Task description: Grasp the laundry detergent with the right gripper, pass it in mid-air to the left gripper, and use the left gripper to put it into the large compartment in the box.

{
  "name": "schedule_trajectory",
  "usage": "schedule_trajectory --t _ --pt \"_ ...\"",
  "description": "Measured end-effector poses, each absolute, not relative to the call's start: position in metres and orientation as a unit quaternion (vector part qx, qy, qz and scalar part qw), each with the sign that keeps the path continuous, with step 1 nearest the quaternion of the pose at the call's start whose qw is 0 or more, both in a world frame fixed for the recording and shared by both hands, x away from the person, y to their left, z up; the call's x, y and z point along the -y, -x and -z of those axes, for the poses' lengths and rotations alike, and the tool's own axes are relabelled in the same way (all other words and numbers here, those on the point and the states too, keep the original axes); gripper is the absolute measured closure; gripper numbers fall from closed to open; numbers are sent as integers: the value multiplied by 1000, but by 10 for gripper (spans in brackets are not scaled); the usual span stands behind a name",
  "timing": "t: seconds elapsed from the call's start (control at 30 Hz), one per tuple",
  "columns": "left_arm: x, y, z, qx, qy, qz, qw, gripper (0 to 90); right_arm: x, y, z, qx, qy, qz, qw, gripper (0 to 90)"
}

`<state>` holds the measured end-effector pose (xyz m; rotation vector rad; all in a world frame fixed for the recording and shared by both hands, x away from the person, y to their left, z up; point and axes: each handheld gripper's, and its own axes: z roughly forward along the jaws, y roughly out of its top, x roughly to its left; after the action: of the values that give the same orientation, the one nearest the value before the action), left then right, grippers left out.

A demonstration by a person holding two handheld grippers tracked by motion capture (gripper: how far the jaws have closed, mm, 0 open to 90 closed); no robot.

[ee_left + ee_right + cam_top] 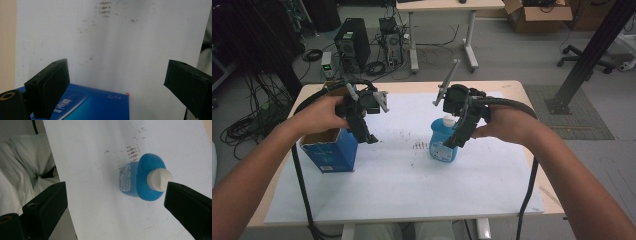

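Between the two grippers, on the white paper sheet (pixel 402 180) over the table (pixel 532 107): bare paper with a patch of brown marks (pixel 419 146). Under and just beside the left gripper (pixel 368 137): an open blue cardboard box (pixel 329 150), upright, at the paper's left edge. Left gripper held above the box's right side, jaws pointing down, spread wide, nothing between them. Seen along those jaws in the left gripper view (pixel 117 82): the box's blue top corner (pixel 100 105) low between them and nearer the left jaw, bare paper (pixel 125 50) beyond, no contact that can be made out.

Just below the right gripper (pixel 452 142): a blue plastic bottle (pixel 443 145) with a white cap (pixel 448 120), standing upright on the paper. Right gripper tilted down over the bottle, jaws wide apart, gripping nothing. Seen along those jaws in the right gripper view (pixel 116 197): the bottle (pixel 140 182) between them but off towards the right jaw, its cap (pixel 158 179) just beside that jaw's tip; touching or not, cannot tell. Well clear of the left jaw. White cloth (pixel 22 170) off the paper's edge beside that left jaw.

Behind each gripper: a bare forearm and hand, a black cable trailing back.
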<state>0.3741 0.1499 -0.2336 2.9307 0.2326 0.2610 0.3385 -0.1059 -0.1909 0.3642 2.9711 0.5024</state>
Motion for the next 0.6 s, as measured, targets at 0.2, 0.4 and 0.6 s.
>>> schedule_trajectory --t 0.2,0.4,0.6 --pt "-151 -373 233 -83 -988 -90 99 63 109 -340 189 -976 -130 -168 58 44" --pt "-151 -375 233 -84 -987 -91 99 63 115 -344 189 -972 -147 -172 64 44" --pt "-148 -374 234 -78 -988 -92 94 63 123 -350 189 -968 -175 -166 69 43"
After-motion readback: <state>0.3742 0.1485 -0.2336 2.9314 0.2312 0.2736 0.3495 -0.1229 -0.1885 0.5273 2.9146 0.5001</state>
